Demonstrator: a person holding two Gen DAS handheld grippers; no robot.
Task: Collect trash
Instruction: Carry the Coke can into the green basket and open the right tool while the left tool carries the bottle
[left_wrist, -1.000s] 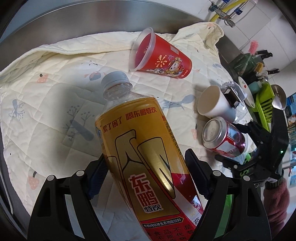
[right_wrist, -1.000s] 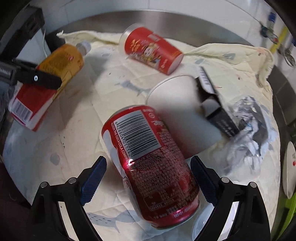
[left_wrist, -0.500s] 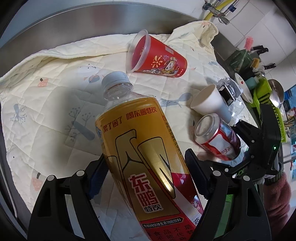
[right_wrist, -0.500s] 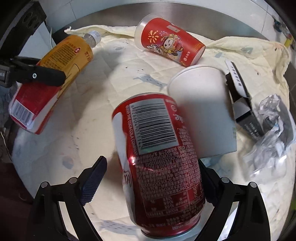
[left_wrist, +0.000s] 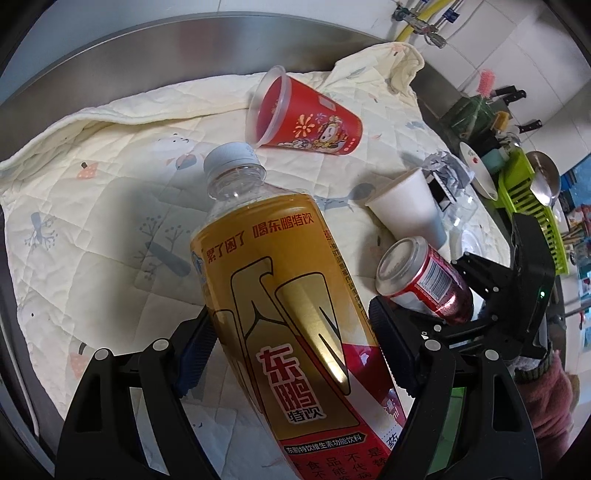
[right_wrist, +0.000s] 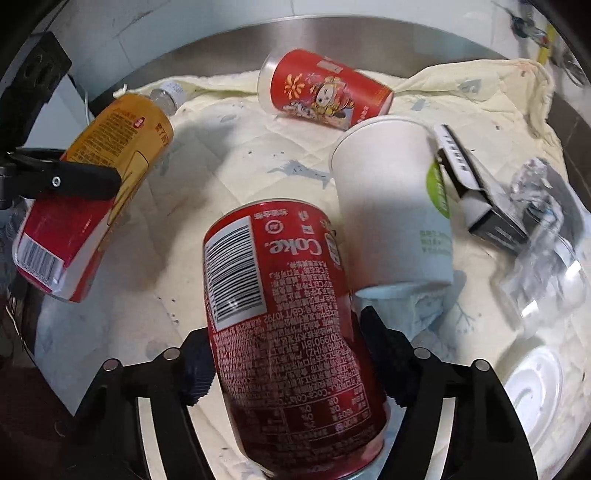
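Quilt (left_wrist: 110, 177): cream, printed, spread over a steel counter (left_wrist: 122, 55); all the trash lies on it.
Bottle (left_wrist: 280, 302): amber drink bottle, white cap, near the quilt's left side, lifted clear of the cloth.
Left gripper (left_wrist: 291, 343): jaws set wide, both pads pressed on the bottle's body; it has the bottle.
White cup (right_wrist: 391, 203): paper, on its side toward the quilt's right, just beside the can.
Red cup (right_wrist: 325, 90): plastic, on its side near the quilt's far edge.
Can (right_wrist: 288, 317): red Coke can, mid-quilt, tilted.
Right gripper (right_wrist: 284, 358): jaws have just been closing; pads now clamp the can's sides.
Black box (right_wrist: 476, 192): open carton, right of the white cup.
Crumpled paper (right_wrist: 539, 206): at the quilt's right edge, blurred.
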